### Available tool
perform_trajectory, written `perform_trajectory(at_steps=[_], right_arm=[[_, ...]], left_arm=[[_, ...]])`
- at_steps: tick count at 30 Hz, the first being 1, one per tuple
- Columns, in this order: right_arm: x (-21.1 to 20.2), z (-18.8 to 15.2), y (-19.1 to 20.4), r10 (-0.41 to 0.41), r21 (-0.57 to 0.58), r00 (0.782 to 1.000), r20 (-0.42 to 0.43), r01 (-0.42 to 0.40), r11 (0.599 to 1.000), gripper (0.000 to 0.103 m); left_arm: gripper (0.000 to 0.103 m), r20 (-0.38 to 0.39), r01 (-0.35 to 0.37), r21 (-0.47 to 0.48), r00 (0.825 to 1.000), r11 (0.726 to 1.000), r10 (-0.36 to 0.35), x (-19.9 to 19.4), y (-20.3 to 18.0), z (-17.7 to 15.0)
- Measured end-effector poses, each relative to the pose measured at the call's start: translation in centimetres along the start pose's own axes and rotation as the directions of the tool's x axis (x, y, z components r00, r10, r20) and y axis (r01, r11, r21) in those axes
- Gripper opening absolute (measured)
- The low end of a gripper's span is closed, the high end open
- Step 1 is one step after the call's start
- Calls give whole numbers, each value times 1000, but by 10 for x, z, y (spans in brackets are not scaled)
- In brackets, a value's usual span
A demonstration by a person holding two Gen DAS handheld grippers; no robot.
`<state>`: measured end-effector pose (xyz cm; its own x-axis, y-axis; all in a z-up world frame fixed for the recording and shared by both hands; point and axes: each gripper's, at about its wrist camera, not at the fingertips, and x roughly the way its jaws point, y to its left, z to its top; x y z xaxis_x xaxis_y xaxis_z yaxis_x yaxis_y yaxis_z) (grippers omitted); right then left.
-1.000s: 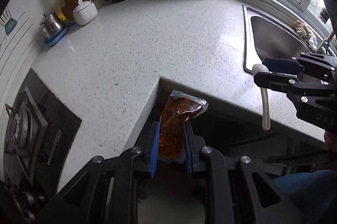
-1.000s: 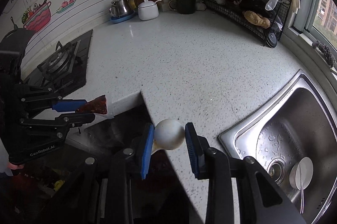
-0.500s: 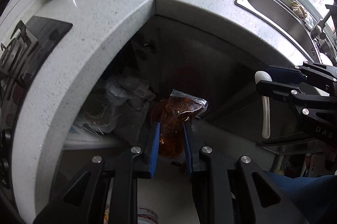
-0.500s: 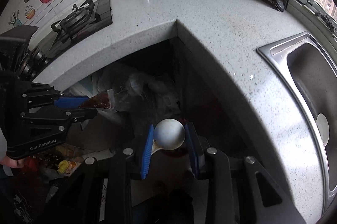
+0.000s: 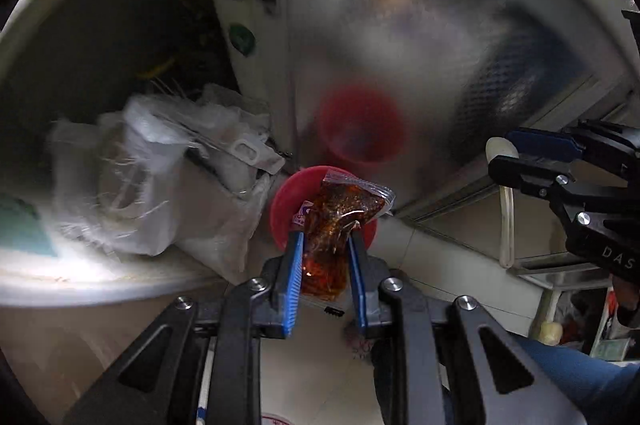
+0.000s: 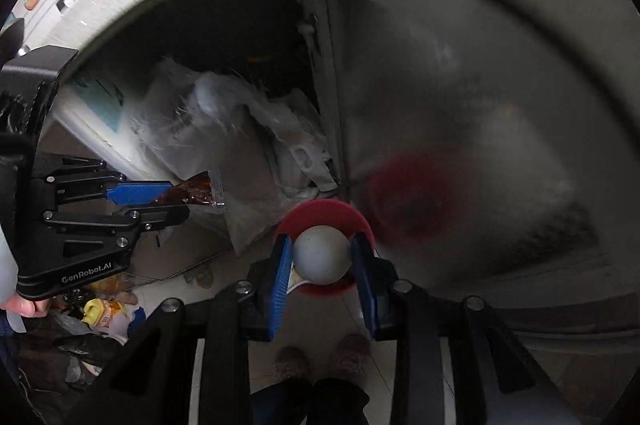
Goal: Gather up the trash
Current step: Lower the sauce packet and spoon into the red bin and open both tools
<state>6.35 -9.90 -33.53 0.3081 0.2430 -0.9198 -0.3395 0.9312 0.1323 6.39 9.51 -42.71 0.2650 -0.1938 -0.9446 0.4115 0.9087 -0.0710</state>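
Your left gripper pinches a clear sauce packet full of reddish-brown chili oil; its blue pads press both long edges and the sealed top pokes out toward twelve o'clock. In the left wrist view the packet hangs directly over a red bin, whose rim shows at ten o'clock from the packet, low beside a frosted cabinet door that carries the bin's red reflection. Your right gripper is clamped on the round bowl of a white plastic spoon, which fills the gap between the two blue pads; in the left wrist view the spoon's handle hangs down at three o'clock. Seen from the right wrist, the spoon sits straight over the same red bin, whose rim curves around it from nine to three o'clock. A heap of crumpled clear plastic bags lies at nine o'clock from the bin, touching it. Both views are blurred.
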Motion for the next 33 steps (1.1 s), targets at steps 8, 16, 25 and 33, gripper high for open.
perform_trajectory(at_steps=[8,16,25,33], right_arm=[[75,-13,-7,-6,23,1000,-19,6,1000,29],[107,-22,-14,-14,24,1000,-27,15,1000,29],[108,-20,-18,-31,36,998,-45,33,999,29],[96,-9,0,-1,-14,999,-52,0,1000,29]], left_arm=[[20,-19,21,-5,1000,1000,-21,79,11,-2],[33,-17,33,17,999,999,-33,114,16,1],[75,-25,31,39,999,999,-30,103,10,6],[82,-26,-21,-26,999,999,21,71,25,0]])
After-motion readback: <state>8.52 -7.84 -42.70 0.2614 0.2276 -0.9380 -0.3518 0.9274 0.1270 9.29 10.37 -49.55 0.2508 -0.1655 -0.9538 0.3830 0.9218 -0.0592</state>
